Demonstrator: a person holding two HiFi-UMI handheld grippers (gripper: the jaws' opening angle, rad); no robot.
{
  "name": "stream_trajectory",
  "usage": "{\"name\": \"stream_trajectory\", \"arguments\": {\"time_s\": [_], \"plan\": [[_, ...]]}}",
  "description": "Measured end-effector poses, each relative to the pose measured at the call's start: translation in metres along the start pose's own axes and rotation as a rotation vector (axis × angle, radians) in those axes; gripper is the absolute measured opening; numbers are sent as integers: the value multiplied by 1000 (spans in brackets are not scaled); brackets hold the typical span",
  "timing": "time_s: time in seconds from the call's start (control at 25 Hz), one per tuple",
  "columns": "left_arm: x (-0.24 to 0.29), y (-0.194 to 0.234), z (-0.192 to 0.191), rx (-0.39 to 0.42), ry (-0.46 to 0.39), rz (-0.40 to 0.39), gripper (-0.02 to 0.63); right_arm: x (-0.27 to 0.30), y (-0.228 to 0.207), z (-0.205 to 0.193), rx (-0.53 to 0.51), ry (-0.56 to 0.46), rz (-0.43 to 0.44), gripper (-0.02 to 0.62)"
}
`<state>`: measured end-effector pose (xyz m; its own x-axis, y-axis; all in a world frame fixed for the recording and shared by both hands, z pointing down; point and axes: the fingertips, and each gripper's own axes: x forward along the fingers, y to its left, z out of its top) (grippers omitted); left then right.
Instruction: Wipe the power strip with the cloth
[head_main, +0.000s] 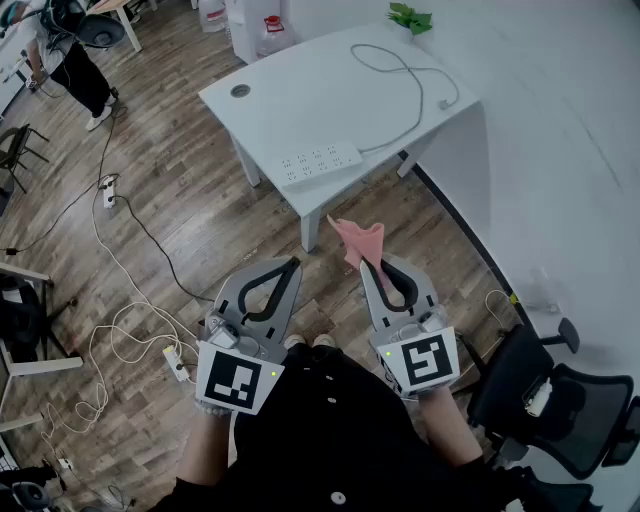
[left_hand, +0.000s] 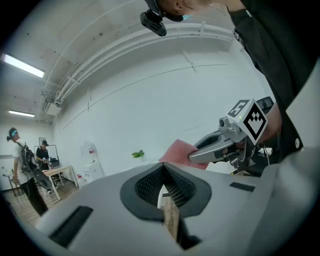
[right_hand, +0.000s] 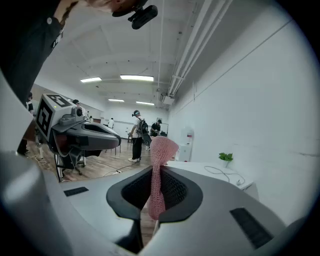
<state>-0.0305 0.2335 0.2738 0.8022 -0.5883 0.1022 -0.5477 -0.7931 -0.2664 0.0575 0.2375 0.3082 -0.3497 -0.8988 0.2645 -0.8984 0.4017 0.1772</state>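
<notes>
White table (head_main: 330, 90), power strip (head_main: 320, 162), wood floor (head_main: 170, 190)

You are wearing a black top (head_main: 330, 440) with small pale buttons (head_main: 333, 400), and you are carrying a grey left claw (head_main: 288, 266) and right claw (head_main: 374, 266) with black-lined teardrop openings, each bearing a white cube (head_main: 238, 378) printed with black squares.
</notes>
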Motion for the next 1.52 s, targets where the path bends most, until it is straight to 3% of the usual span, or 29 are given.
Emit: {"name": "stream_trajectory", "arguments": {"time_s": [0.4,0.6,1.16,1.52], "plan": [[-3,2,-1,-2,2,0,11,1,1,3,-2,-32,-10,55],[-5,1,-2,-6,1,-3,11,0,7,1,0,1,1,57],[-23,21,-16,5,-19,-36,11,9,24,6,44,-30,-68,57],[-5,34,-23,9,-19,-38,11,28,2,8,35,-44,-99,57]]}}
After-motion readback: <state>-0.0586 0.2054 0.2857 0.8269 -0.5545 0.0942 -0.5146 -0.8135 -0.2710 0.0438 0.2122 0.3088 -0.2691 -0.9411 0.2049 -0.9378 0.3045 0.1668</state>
